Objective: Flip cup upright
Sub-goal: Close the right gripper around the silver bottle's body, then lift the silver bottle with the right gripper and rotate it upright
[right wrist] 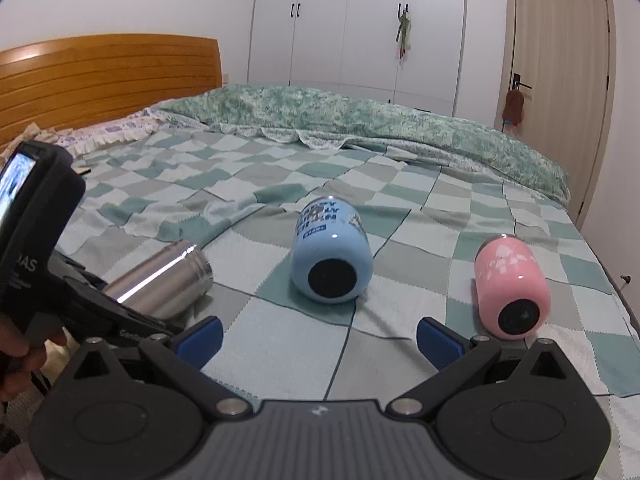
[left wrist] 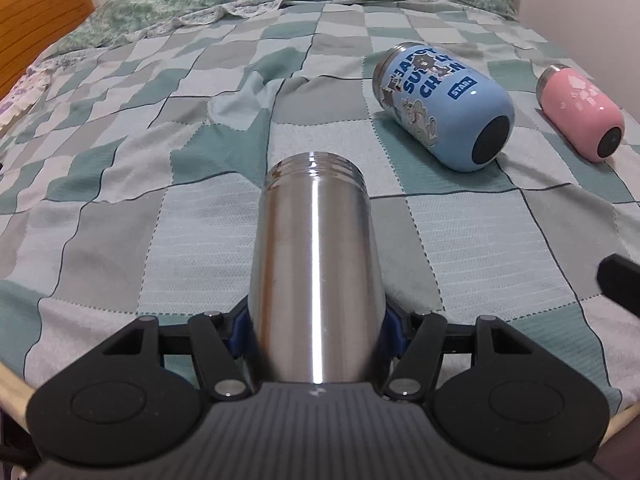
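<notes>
My left gripper [left wrist: 316,332] is shut on a steel cup [left wrist: 316,264], which points away from me with its threaded mouth far, just above the checked blanket [left wrist: 140,240]. The steel cup also shows in the right wrist view [right wrist: 160,280], held by the left gripper [right wrist: 132,320]. A blue printed cup [left wrist: 444,104] lies on its side to the right, base toward me; it also shows in the right wrist view [right wrist: 330,256]. A pink cup [left wrist: 580,112] lies on its side further right, seen too in the right wrist view [right wrist: 512,288]. My right gripper [right wrist: 318,344] is open and empty above the blanket.
A rumpled green quilt [right wrist: 360,120] lies across the far side of the bed. A wooden headboard [right wrist: 108,76] stands at the left. White wardrobes [right wrist: 360,20] and a door [right wrist: 560,80] are behind. The bed's right edge [right wrist: 616,280] is near the pink cup.
</notes>
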A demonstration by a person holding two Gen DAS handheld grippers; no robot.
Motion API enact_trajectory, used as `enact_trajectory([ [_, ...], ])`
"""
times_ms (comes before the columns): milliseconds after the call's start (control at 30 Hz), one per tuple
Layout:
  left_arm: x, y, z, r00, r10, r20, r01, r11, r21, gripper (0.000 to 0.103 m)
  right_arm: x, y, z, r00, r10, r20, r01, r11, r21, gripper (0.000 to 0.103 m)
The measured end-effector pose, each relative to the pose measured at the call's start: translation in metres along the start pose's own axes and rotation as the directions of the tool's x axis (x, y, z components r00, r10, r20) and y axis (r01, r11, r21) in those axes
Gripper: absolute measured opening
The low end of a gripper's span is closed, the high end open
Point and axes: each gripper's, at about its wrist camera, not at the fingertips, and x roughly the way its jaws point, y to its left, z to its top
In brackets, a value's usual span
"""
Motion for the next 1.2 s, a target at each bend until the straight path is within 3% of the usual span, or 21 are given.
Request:
enact_trajectory([
  [33,-0.001,0.000,0.000,1.000,-0.007,0.002,0.007,1.000,0.005,0.066,0.001,0.001,0.000,1.000,-0.002,-0.003,0.002,1.000,-0.002,0.103],
  [133,-0.010,0.003,-0.002,0.999,-0.033,0.025,0.032,0.999,0.026,0.095,0.000,0.006,0.001,1.000,-0.004,-0.002,0.004,1.000,-0.006,0.103],
  [200,-0.021,0.008,-0.004,0.996,-0.055,0.065,0.053,0.998,0.028,0.103,-0.002,0.008,0.002,1.000,-0.001,0.003,0.001,1.000,-0.004,0.103],
  [633,-0.089,0.075,-0.012,0.979,-0.015,0.201,0.017,1.000,-0.009,0.103,-0.012,0.053,0.028,0.999,0.033,-0.010,-0.033,0.999,-0.004,0.103],
  [933,-0.075,0.111,-0.037,0.971,-0.033,0.237,0.030,0.999,0.018,0.103,0.024,0.092,0.043,0.992,0.053,-0.119,-0.041,0.994,0.105,0.103],
  [1200,-0.051,0.127,-0.042,0.969,-0.072,0.238,0.063,0.997,0.046,0.103,0.070,0.108,0.056,0.972,0.063,-0.227,-0.018,0.980,0.197,0.103],
])
